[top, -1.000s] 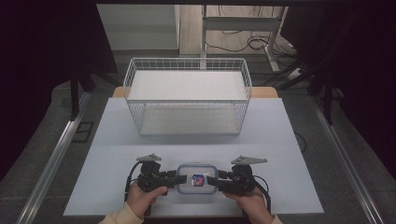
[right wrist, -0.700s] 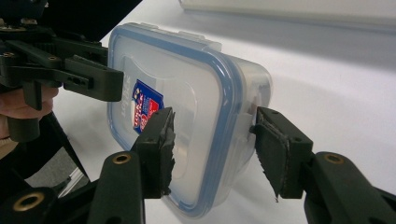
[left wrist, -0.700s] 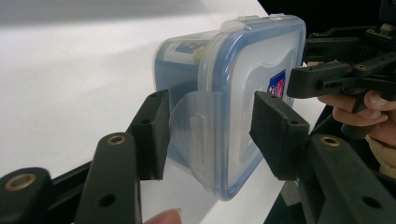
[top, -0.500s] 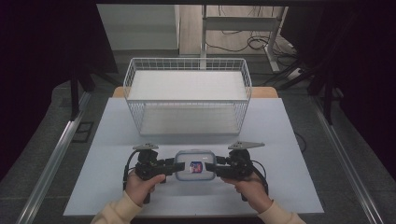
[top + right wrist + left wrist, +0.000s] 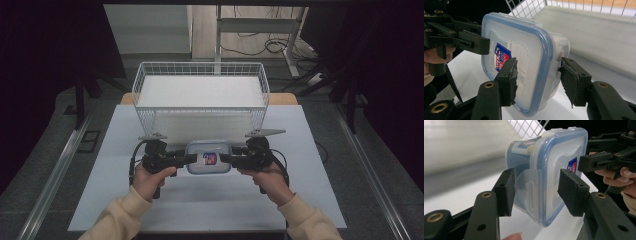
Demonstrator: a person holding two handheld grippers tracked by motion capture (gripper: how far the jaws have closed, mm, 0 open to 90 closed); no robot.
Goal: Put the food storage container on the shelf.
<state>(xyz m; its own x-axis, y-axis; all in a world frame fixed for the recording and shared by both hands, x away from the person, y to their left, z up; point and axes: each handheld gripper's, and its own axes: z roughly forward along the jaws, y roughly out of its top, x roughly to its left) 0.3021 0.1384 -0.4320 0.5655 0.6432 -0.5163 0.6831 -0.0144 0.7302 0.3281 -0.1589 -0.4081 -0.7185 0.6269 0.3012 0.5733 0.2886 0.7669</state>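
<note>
The left tool [image 5: 190, 159] is clamped on the left end of the lidded plastic container [image 5: 208, 156], held above the tabletop [image 5: 310, 150] before the wire basket [image 5: 200, 75]; the right tool [image 5: 226, 158] clamps its right end.

Container [image 5: 208, 157]: between the two grippers, above the near half of the surface [image 5: 310, 150].
Left gripper [image 5: 189, 158]: at the container's left end.
Right gripper [image 5: 226, 158]: at its right end.
Wire basket [image 5: 200, 91]: behind the container, on the far part of the surface.
</note>
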